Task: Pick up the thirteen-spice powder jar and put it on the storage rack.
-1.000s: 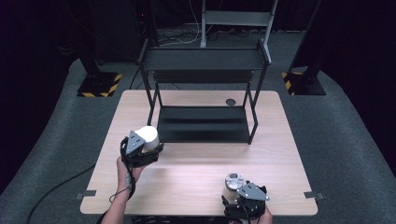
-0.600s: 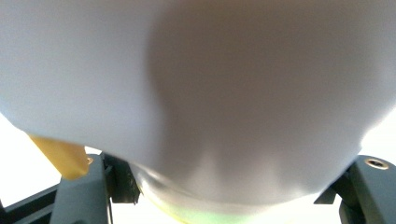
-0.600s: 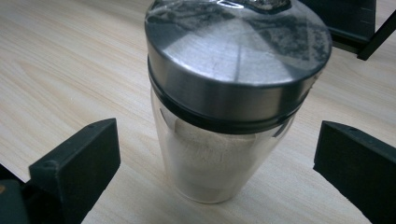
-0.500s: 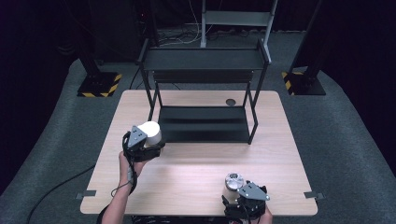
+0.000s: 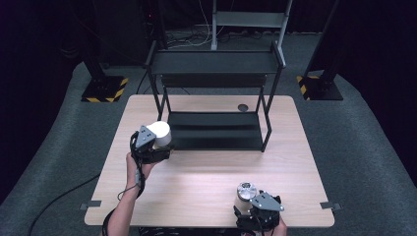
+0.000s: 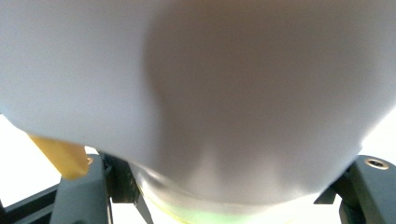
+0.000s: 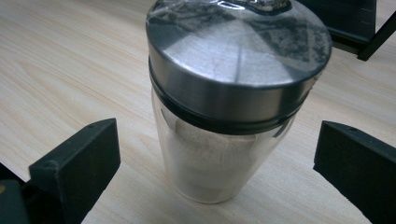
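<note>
Left tool (image 5: 153, 147), left-centre of the high view: jaws clamped on a white container (image 5: 160, 134), carried clear of the table (image 5: 206, 191) and right at the lower left corner of the black rack (image 5: 214, 98). In the left gripper view the white container (image 6: 196, 93) crowds the lens, blurred, with a yellow tip at lower left; jaw ends flank it at the bottom corners.

Right tool (image 5: 248, 209), bottom right of the high view, near the table's front edge. Jaws stand wide apart on either side of a glass shaker (image 7: 229, 121) with a steel lid; a gap shows on both sides, no contact. Shaker upright on the wood, pale powder inside.

Progress, as judged: white container picked up and close to the rack, but not yet set on its lower shelf (image 5: 214, 132), which lies bare. Shaker not yet gripped. Left to do: place the container, close on the shaker, bring it over. Roughly the first half.
</note>
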Demonstrator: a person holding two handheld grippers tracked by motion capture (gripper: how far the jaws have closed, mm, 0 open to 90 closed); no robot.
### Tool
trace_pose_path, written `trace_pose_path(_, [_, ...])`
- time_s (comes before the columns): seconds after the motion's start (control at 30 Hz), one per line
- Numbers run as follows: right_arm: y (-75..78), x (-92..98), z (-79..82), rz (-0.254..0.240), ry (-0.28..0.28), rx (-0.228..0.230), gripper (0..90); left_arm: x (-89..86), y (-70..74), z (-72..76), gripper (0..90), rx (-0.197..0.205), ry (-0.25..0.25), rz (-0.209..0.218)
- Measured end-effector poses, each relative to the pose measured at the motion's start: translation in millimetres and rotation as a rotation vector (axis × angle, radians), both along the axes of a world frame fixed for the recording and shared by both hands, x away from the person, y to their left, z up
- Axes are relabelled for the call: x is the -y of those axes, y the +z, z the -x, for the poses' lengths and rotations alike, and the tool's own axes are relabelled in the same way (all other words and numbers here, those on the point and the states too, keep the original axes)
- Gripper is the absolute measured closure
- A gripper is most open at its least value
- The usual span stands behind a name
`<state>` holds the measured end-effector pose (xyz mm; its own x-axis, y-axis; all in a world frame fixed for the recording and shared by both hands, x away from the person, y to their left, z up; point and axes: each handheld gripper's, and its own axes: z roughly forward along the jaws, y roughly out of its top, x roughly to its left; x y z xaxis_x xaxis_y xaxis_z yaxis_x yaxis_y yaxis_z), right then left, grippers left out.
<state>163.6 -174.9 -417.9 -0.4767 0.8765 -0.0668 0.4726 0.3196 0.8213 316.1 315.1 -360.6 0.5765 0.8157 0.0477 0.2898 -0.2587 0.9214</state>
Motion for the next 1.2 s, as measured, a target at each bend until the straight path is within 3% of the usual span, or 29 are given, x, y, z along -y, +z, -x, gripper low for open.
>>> trace_pose_path(1.2, [3.8,0.1,-0.2,0.003,0.002,0.01,0.0,12.7,40.9,-31.4,30.4,0.029,-0.048,-0.047])
